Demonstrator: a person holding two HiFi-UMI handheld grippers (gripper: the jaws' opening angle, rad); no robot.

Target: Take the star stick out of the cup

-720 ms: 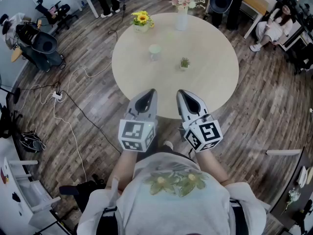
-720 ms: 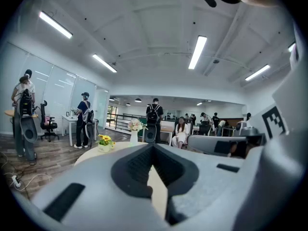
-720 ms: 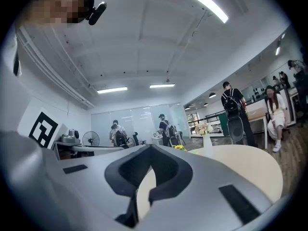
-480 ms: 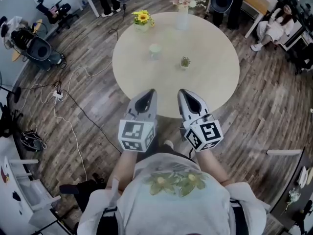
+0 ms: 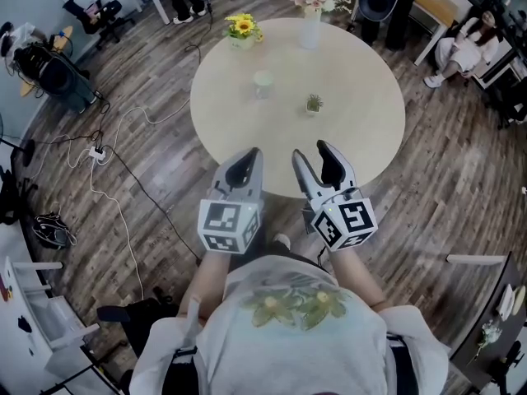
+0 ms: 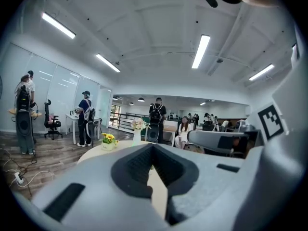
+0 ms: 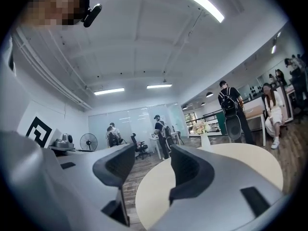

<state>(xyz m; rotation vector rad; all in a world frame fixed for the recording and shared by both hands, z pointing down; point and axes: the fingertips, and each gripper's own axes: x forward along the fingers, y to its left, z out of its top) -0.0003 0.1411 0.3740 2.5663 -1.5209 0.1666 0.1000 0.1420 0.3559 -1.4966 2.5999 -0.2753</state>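
Observation:
A pale green cup (image 5: 262, 82) stands on the round beige table (image 5: 362, 138), left of centre; from here I cannot make out a star stick in it. Both grippers hover side by side at the table's near edge, well short of the cup. My left gripper (image 5: 241, 164) is shut with nothing between its fingers, and its jaws meet in the left gripper view (image 6: 153, 149). My right gripper (image 5: 316, 156) is open and empty, with a wide gap between its jaws in the right gripper view (image 7: 151, 163).
A small potted plant (image 5: 313, 103) sits right of the cup. Yellow flowers (image 5: 241, 28) and a vase of pink flowers (image 5: 310, 11) stand at the far rim. Cables (image 5: 123, 151) trail on the wooden floor to the left. Office chairs and several people ring the room.
The right gripper's jaws have opened from shut to wide apart. Both grippers stay at the table's near edge; the left one stays shut.

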